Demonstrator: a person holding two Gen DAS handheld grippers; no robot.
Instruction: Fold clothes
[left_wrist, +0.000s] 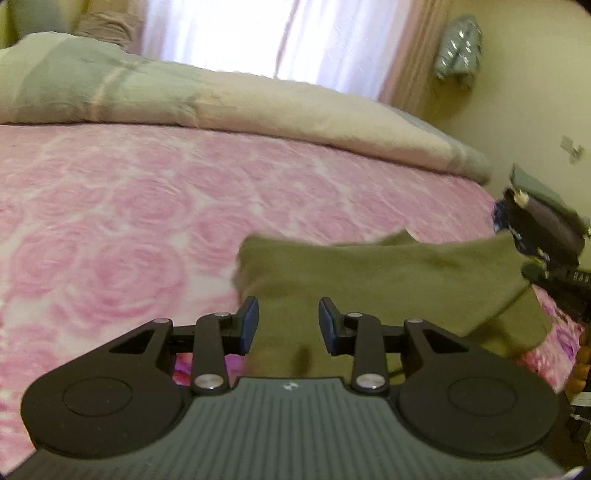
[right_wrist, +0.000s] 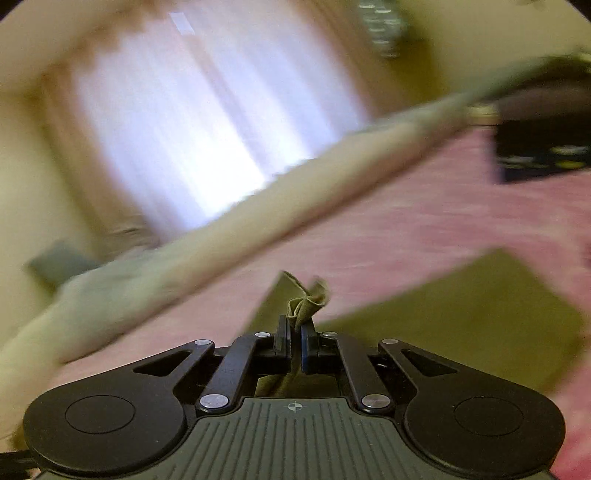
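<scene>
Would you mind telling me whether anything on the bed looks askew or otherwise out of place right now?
Only the olive garment looks askew: it lies skewed and part-lifted on the pink floral bedspread, one bunched corner pinched in the right gripper. The left gripper is open over it. The right wrist view is too blurred to judge more.

Olive-green garment (left_wrist: 388, 280), plain, no print. Bedsheet (left_wrist: 129, 221) pink with white-edged rose pattern. Folded duvet (left_wrist: 221, 99) in grey-green and pale beige blocks. Curtain (left_wrist: 229, 33) white sheer, dusty-pink side drape. Wall (left_wrist: 524, 110) cream-yellow. Left gripper (left_wrist: 289, 325) black, fingers (left_wrist: 249, 325) blue-padded. Right gripper (right_wrist: 294, 341) black too.
</scene>
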